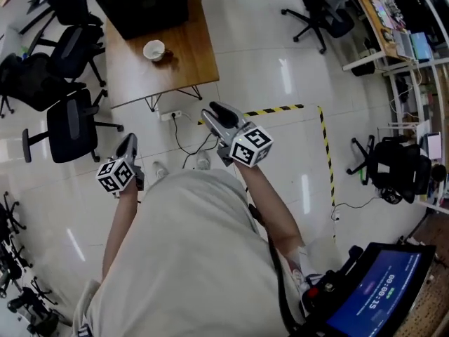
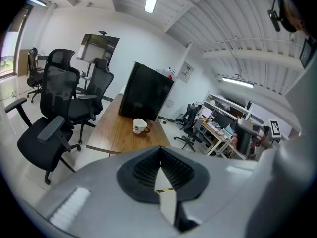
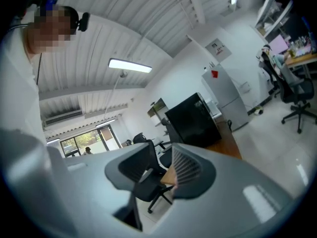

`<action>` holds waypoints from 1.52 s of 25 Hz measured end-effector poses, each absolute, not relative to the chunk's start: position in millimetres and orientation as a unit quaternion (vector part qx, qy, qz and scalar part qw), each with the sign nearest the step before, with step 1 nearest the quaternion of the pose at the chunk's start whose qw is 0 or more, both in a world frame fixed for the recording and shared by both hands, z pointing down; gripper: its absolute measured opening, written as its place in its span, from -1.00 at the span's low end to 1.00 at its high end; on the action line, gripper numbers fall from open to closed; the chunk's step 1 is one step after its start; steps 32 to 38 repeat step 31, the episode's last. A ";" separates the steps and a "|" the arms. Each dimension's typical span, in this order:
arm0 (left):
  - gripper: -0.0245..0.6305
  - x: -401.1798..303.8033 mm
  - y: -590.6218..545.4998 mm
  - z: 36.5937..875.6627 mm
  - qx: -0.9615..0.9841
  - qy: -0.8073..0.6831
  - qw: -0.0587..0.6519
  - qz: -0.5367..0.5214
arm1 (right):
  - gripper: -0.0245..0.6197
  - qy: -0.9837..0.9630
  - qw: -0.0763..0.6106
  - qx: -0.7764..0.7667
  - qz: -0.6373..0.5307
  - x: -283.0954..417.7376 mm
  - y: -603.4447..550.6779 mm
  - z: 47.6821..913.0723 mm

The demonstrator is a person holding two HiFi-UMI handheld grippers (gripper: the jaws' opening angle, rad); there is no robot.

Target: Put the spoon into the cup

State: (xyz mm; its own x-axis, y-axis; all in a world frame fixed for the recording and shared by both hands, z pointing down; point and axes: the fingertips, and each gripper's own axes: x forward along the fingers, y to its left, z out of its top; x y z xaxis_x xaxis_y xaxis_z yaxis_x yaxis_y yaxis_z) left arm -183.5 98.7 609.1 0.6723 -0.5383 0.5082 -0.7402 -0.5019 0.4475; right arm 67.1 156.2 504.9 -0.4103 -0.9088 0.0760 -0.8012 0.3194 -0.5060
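Faintly, a blue screen (image 1: 382, 290) shows digits; the cup (image 1: 153, 50) bears an illegible mark.

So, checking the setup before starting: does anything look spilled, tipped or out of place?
Nothing is spilled or tipped: the cup stands upright on the wooden table. Only a loose cable trails over the floor from the socket strip by the table's legs. I can't make out a spoon.

Cup (image 1: 153, 50) stood on table (image 1: 186, 65), just near of the box (image 1: 144, 5) at its far end. Chairs (image 1: 70, 125) stood left of table. Floor tape (image 1: 284, 108) ran rightward off its near right corner.
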 end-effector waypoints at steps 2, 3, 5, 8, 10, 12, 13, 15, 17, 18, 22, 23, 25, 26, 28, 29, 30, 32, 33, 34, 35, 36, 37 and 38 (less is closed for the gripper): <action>-1.00 -170.8 110.3 611.2 0.852 -0.373 0.334 0.152 | -0.50 0.803 0.113 -0.534 -0.240 81.4 166.7 503.5; -1.00 -164.3 115.1 612.9 0.853 -0.370 0.336 0.151 | -0.50 0.800 0.113 -0.538 -0.241 89.3 171.3 504.2; -1.00 -154.3 120.9 616.5 0.853 -0.368 0.341 0.145 | -0.50 0.793 0.113 -0.547 -0.244 102.5 176.5 507.4; -1.00 -151.0 130.2 619.9 0.846 -0.378 0.350 0.134 | -0.50 0.785 0.123 -0.549 -0.260 115.2 178.8 509.8; -1.00 -144.6 137.3 625.0 0.844 -0.379 0.357 0.131 | -0.50 0.779 0.128 -0.552 -0.268 125.1 184.9 511.6; -1.00 -135.0 142.3 630.1 0.844 -0.374 0.363 0.125 | -0.50 0.776 0.120 -0.558 -0.268 135.3 192.3 514.7; -1.00 -132.8 144.6 631.2 0.844 -0.373 0.364 0.123 | -0.50 0.775 0.117 -0.560 -0.269 137.9 195.5 515.9; -1.00 -131.7 148.5 631.5 0.845 -0.373 0.365 0.119 | -0.50 0.774 0.114 -0.560 -0.270 140.3 200.5 516.3; -1.00 -130.6 150.5 632.5 0.844 -0.373 0.366 0.117 | -0.50 0.773 0.116 -0.561 -0.271 142.9 202.2 514.8; -1.00 -129.9 151.0 634.4 0.843 -0.374 0.368 0.116 | -0.50 0.773 0.117 -0.561 -0.272 144.2 202.1 514.3; -1.00 -126.5 150.4 650.2 0.844 -0.365 0.376 0.117 | -0.50 0.769 0.117 -0.566 -0.273 144.4 204.0 520.9; -1.00 -125.6 150.7 653.8 0.845 -0.362 0.377 0.118 | -0.50 0.767 0.118 -0.568 -0.273 144.0 205.9 523.2; -1.00 -120.9 152.3 653.9 0.847 -0.354 0.377 0.121 | -0.50 0.762 0.125 -0.572 -0.276 147.3 211.3 522.6; -1.00 -116.7 153.8 650.8 0.849 -0.351 0.375 0.123 | -0.50 0.759 0.131 -0.574 -0.278 151.2 214.8 519.5; -1.00 -107.5 157.8 644.0 0.852 -0.346 0.373 0.127 | -0.50 0.754 0.140 -0.577 -0.281 160.5 222.0 513.2; -1.00 -103.2 159.9 641.4 0.853 -0.345 0.371 0.128 | -0.50 0.751 0.144 -0.578 -0.283 164.8 225.2 511.3; -1.00 -99.2 161.8 639.3 0.853 -0.343 0.370 0.130 | -0.50 0.749 0.147 -0.579 -0.285 168.8 228.1 509.9; -1.00 -95.5 163.6 637.6 0.854 -0.342 0.369 0.131 | -0.50 0.747 0.151 -0.580 -0.287 172.7 230.9 508.8; -1.00 -95.5 163.6 637.6 0.854 -0.342 0.369 0.131 | -0.50 0.747 0.151 -0.580 -0.287 172.7 230.9 508.8; -1.00 -95.5 163.6 637.6 0.854 -0.342 0.369 0.131 | -0.50 0.747 0.151 -0.580 -0.287 172.7 230.9 508.8; -1.00 -95.5 163.6 637.6 0.854 -0.342 0.369 0.131 | -0.50 0.747 0.151 -0.580 -0.287 172.7 230.9 508.8; -1.00 -95.5 163.6 637.6 0.854 -0.342 0.369 0.131 | -0.50 0.747 0.151 -0.580 -0.287 172.7 230.9 508.8; -1.00 -95.5 163.6 637.6 0.854 -0.342 0.369 0.131 | -0.50 0.747 0.151 -0.580 -0.287 172.7 230.9 508.8; -1.00 -95.5 163.6 637.6 0.854 -0.342 0.369 0.131 | -0.50 0.747 0.151 -0.580 -0.287 172.7 230.9 508.8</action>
